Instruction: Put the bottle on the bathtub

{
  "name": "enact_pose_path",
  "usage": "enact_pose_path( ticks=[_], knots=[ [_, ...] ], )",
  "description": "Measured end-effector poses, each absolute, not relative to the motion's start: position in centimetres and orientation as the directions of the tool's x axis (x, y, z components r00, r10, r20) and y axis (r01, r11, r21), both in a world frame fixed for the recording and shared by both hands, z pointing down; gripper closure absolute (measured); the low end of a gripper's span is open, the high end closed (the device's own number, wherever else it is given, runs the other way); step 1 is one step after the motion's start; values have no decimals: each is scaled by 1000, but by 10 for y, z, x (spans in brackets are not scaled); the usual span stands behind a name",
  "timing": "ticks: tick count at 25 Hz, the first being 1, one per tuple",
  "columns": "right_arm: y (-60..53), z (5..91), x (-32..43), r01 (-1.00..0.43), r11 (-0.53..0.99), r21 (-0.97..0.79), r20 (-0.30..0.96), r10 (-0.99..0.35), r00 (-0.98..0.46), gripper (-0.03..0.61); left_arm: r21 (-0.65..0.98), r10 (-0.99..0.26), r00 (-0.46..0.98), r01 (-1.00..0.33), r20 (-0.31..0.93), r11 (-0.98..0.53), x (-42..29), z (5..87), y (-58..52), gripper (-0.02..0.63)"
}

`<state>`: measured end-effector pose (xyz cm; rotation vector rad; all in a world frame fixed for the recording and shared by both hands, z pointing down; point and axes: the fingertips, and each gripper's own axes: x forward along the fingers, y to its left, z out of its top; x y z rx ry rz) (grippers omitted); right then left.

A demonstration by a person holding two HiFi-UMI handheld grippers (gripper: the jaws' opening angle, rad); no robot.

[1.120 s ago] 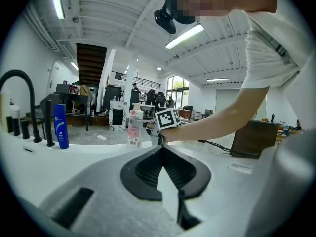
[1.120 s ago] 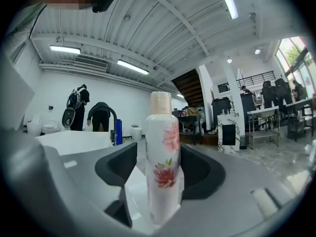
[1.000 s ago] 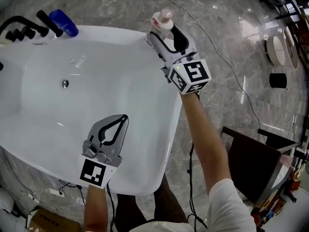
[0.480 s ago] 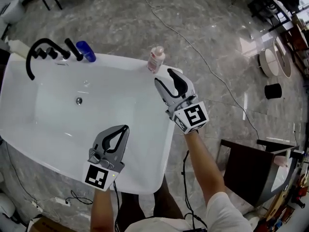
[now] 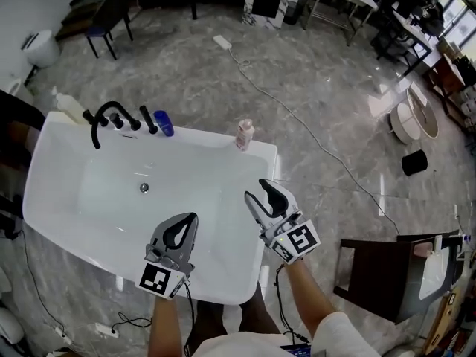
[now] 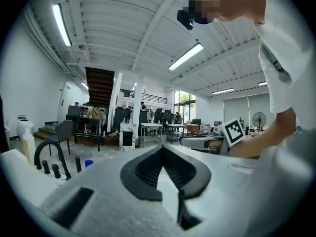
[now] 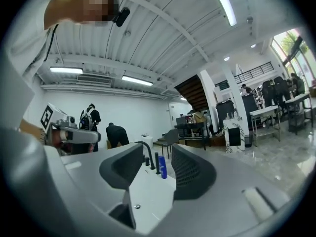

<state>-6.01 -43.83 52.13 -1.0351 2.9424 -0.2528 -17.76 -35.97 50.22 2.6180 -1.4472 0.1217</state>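
Observation:
A pink-and-white pump bottle point(image 5: 244, 134) stands upright on the far right corner of the white bathtub's rim point(image 5: 265, 162), with nothing touching it. My right gripper point(image 5: 262, 190) hovers over the tub's right edge, well short of the bottle, open and empty; its view point(image 7: 157, 168) looks between the spread jaws into the basin. My left gripper point(image 5: 188, 220) is shut over the tub's near side, holding nothing, and in its own view point(image 6: 162, 148) the jaws meet at the tips.
A black faucet point(image 5: 111, 116) and a blue cup point(image 5: 164, 123) sit on the tub's far rim, with a white bottle point(image 5: 65, 105) at the left corner. A cable point(image 5: 297, 117) runs across the marble floor. A dark stool point(image 5: 379, 270) stands at the right.
The right gripper let go of the bottle on the tub's rim and drew back toward me, open. The head view pulled back and now shows the whole tub.

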Motion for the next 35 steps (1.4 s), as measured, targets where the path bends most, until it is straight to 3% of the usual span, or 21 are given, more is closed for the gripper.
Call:
enact_pose_path(
  ticks=[9, 26, 31, 35],
  knots=[
    [-342, 427, -72, -557, 804, -207, -18, -573, -820, 390, 37, -820, 560, -828, 118, -560, -172, 430, -322, 611],
    [-265, 262, -37, -571, 820, -40, -148, -570, -808, 463, -17, -795, 605, -795, 34, -606, -156, 326, -264, 612],
    [-261, 258, -31, -593, 805, -16, -150, -589, -794, 586, -14, -784, 621, -784, -9, -621, -151, 318, -260, 611],
    [-254, 259, -40, -571, 820, -42, -147, -570, -808, 586, -9, -784, 621, -784, 13, -621, -156, 326, -251, 611]
  ],
)
